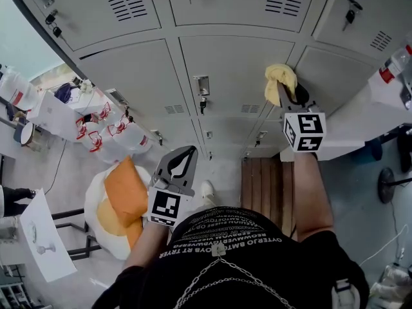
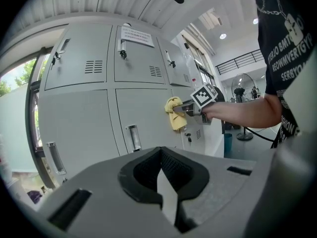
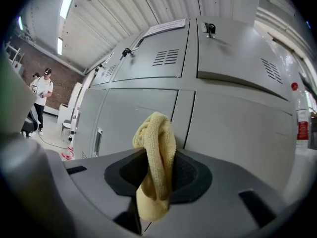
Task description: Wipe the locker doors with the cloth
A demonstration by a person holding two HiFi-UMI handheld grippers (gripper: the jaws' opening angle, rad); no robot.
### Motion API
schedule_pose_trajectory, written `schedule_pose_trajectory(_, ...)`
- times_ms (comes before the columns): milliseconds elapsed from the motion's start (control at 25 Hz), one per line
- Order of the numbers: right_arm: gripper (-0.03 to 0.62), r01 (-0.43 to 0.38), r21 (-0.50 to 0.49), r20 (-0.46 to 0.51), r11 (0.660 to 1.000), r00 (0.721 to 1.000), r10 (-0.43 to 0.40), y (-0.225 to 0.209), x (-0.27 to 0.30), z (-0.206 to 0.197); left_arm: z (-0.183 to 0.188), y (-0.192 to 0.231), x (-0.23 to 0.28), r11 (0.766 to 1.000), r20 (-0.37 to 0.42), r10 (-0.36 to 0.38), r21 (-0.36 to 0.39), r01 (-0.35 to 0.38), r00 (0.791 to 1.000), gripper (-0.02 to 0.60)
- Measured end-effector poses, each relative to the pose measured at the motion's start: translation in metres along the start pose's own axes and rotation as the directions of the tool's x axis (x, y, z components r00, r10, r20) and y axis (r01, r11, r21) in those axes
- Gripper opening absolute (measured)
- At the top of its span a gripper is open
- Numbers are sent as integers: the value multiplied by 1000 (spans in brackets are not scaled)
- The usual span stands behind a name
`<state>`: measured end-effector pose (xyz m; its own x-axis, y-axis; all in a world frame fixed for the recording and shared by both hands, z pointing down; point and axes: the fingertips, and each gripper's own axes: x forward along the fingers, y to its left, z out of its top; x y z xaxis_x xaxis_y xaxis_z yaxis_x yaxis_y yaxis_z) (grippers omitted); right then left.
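My right hand-held gripper is pinching the yellow cloth, with a folded hump standing above the jaws and a tail hanging below them. From the head view, the cloth is up against the grey locker doors, at the seam between the middle column and the right one. My left hand-held gripper hangs low and well apart from the doors, with its jaws pressed together on nothing.

To wipe well, I would push the hump flat against the panel so that fabric, not jaw plastic, meets the metal. I would then sweep in overlapping passes across one door before crossing the seam. The latch handle on the middle door sticks out, so I would go round it rather than drag the cloth over it and risk snagging it. The loose tail could also catch there.

I probably have contact, but I cannot confirm it, because the cloth covers the spot where it would meet the door. The right gripper view shows only the hump against grey. My own torso blocks the lowest doors in the head view, and the top row is cut off at the frame edge. No view shows how clean any panel is.
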<state>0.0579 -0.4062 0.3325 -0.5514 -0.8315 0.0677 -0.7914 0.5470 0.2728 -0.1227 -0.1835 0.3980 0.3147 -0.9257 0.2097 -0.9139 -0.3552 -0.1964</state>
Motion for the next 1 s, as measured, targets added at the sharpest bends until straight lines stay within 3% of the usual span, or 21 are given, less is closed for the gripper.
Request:
schedule_pose_trajectory(120, 109, -33, -8, 62, 999, 998, 33, 16, -10, 24, -4, 5, -2, 1000, -6, 12, -7, -12, 1000, 6)
schedule_pose_trajectory(240, 110, -119, -1, 96, 993, 988, 118, 49, -8, 39, -7, 8, -2, 1000, -11, 16, -15, -17, 1000, 6)
schedule_pose_trajectory(560, 110, -307, -5, 9, 952, 952, 307, 139, 33, 4, -15, 17, -7, 999, -22, 28, -30, -29, 999, 6)
schedule_pose_trajectory(1000, 109, -347, -8, -41, 938, 937, 347, 169, 66, -10, -24, 38, -16, 996, -31, 67, -52, -69, 997, 6)
